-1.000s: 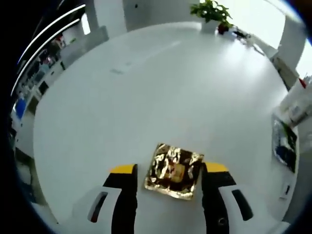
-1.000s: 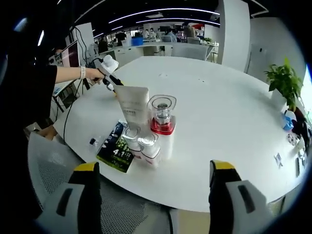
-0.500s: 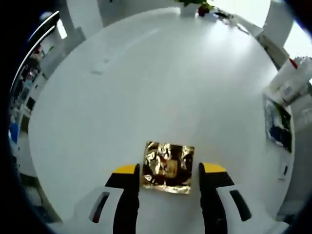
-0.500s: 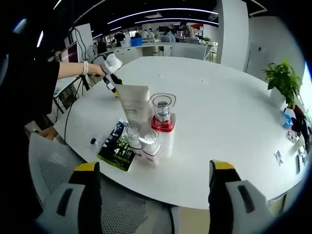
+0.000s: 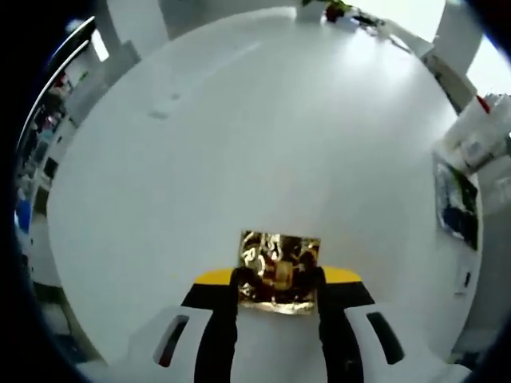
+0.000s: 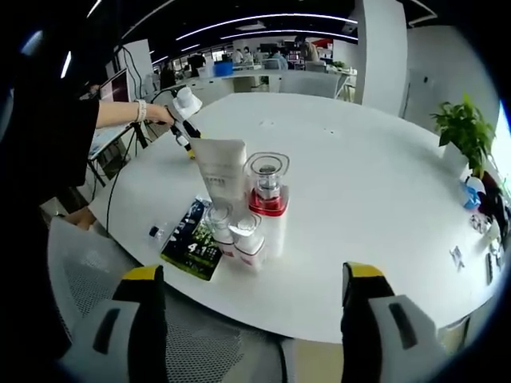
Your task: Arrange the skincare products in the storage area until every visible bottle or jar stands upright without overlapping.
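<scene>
While fingers clamp gold sachet (image 5: 279, 271), bare table (image 5: 263, 136) lies beyond.

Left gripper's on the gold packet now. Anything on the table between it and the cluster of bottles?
Nothing visible. In the left gripper view, bare white table lies between the gold packet held by the left gripper and the bottles at the right edge.

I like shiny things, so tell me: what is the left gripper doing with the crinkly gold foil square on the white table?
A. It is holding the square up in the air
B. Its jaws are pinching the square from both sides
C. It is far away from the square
B: in the left gripper view the left gripper has its black, yellow-tipped jaws pressed against both sides of the crinkly gold foil square, which lies flat on the white table.
</scene>
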